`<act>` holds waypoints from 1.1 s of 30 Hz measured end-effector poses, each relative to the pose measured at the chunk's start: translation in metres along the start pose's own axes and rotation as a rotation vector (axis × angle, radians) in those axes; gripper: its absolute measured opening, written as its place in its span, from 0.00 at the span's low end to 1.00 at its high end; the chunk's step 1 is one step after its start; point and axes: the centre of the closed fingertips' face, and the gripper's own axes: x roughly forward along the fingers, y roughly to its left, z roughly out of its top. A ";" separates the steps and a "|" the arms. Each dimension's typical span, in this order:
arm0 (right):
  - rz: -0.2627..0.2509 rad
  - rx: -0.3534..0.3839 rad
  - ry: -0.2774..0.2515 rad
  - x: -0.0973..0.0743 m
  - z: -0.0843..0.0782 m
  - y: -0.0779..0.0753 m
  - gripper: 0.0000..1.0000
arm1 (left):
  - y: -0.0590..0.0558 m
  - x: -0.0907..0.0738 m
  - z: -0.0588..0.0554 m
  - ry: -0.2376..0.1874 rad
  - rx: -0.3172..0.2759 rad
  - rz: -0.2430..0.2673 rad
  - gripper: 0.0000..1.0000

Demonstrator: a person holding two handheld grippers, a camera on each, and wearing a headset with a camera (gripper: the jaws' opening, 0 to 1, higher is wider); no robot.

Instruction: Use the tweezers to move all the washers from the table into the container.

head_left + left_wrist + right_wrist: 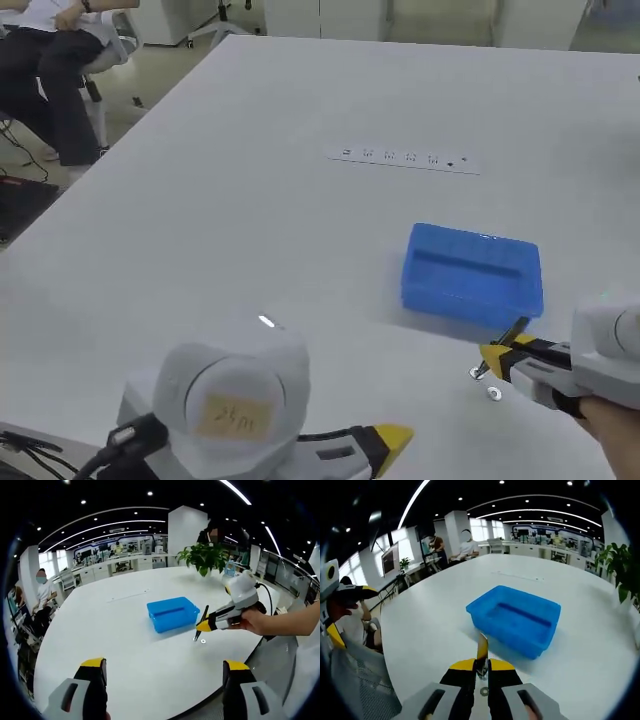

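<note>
A blue container [460,300] stands on the white table [250,220], right of the middle. My right gripper [492,355] is just in front of it, shut on black tweezers [508,338] that slant down toward the table. A small washer [494,394] lies beside the tweezers' tip, and a second washer [478,373] sits right at the tip. In the right gripper view the tweezers [482,650] rise from the shut gripper [480,667] toward the container [540,647], with a washer [484,691] below. My left gripper [162,667] is open and holds nothing; its yellow fingertip [392,436] is low in the head view.
A white power strip [402,158] lies flat beyond the container. A person sits on a chair [50,50] off the table's far left corner. A potted plant [202,557] stands at the table's far side. The table edge runs close under my right hand.
</note>
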 end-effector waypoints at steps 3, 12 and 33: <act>-0.005 -0.013 -0.010 0.001 -0.003 -0.001 0.05 | 0.000 0.001 -0.001 0.002 -0.002 0.000 0.99; -0.006 -0.022 0.007 0.001 -0.005 -0.005 0.04 | 0.000 0.000 -0.003 0.009 0.004 0.001 0.99; 0.008 -0.026 -0.115 -0.021 0.058 0.006 0.04 | 0.000 -0.001 -0.003 0.003 0.000 -0.001 0.99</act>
